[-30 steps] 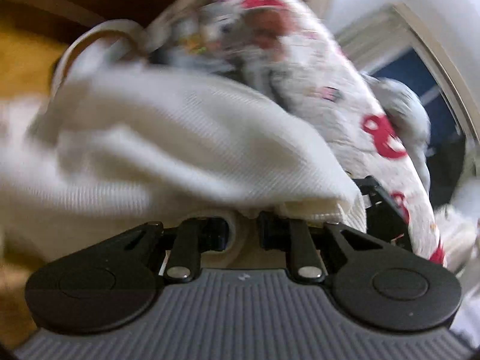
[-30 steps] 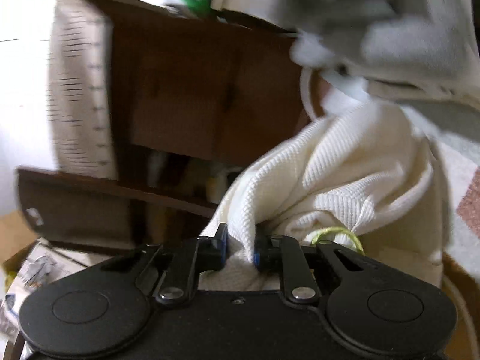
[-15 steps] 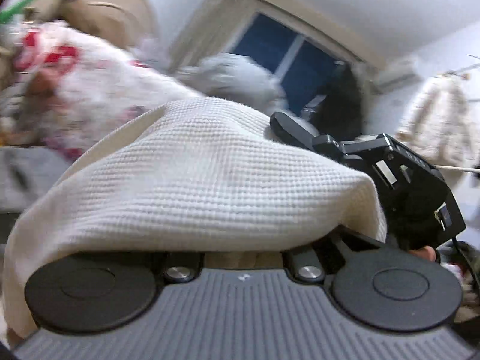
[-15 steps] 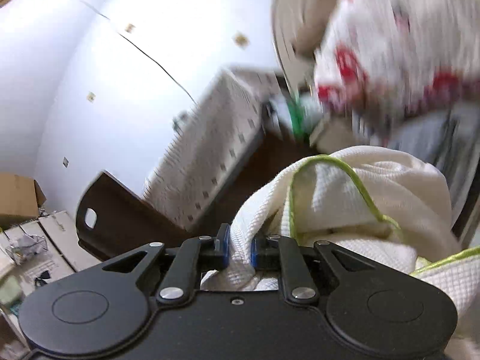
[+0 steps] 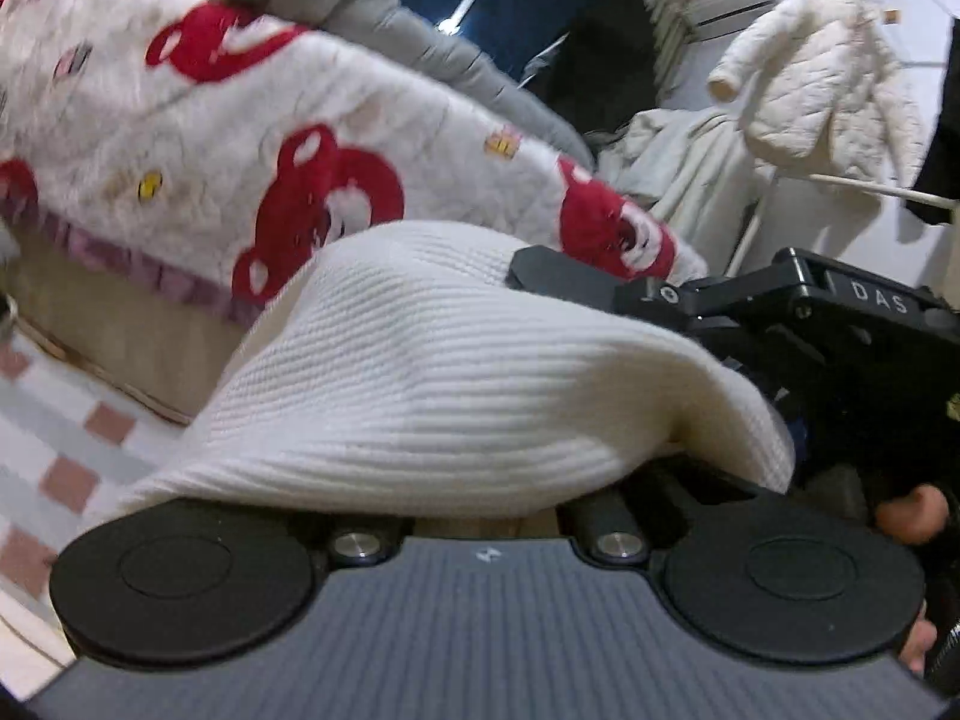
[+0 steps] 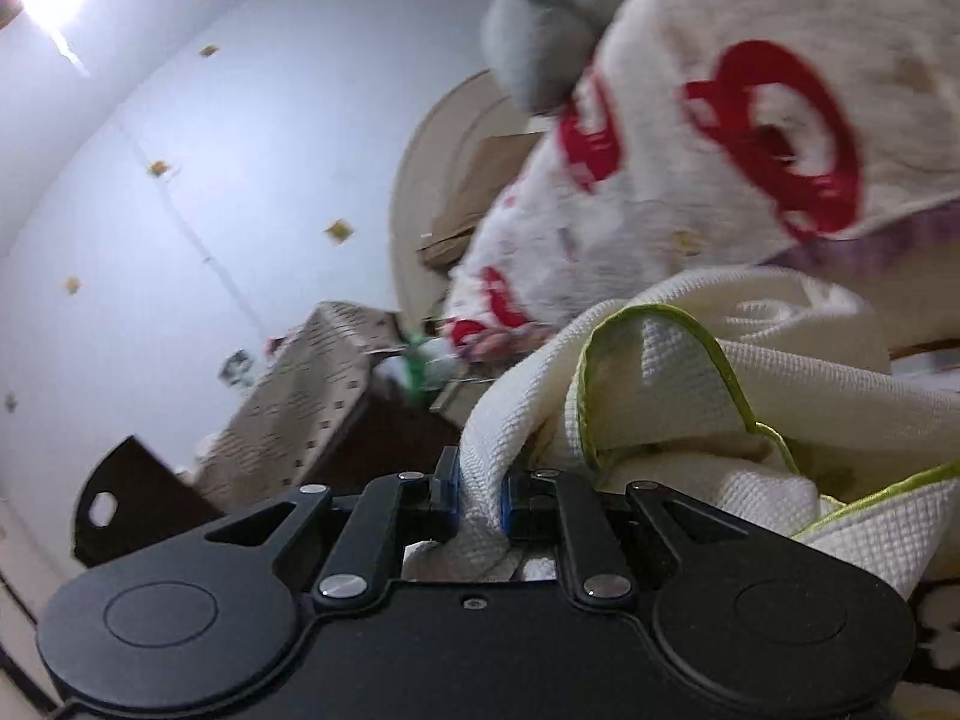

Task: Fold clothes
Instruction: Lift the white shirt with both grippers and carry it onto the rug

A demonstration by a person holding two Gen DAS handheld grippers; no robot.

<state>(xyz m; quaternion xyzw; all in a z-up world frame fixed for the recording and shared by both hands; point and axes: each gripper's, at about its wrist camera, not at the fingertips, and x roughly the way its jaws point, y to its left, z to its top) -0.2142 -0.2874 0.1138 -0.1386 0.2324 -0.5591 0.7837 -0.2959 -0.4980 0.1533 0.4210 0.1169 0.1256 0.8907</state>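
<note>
My right tongs (image 6: 480, 495) are clamped on the cream waffle cloth (image 6: 678, 372); it drapes over my left tongs (image 5: 486, 510), hiding their tips, so I can't tell their grip. I'd keep the green-trimmed edge taut and level. The bear blanket (image 5: 198, 138) crowds close ahead.

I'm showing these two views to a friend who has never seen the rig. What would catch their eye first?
Most likely the cream waffle-knit garment: it drapes over the left tool's front and hides its fingers, while in the right wrist view the right tool pinches a fold of it, with lime-green trim beside. Next, the white blanket with red bears spread behind, and a puffy white jacket hanging at the upper right.
</note>
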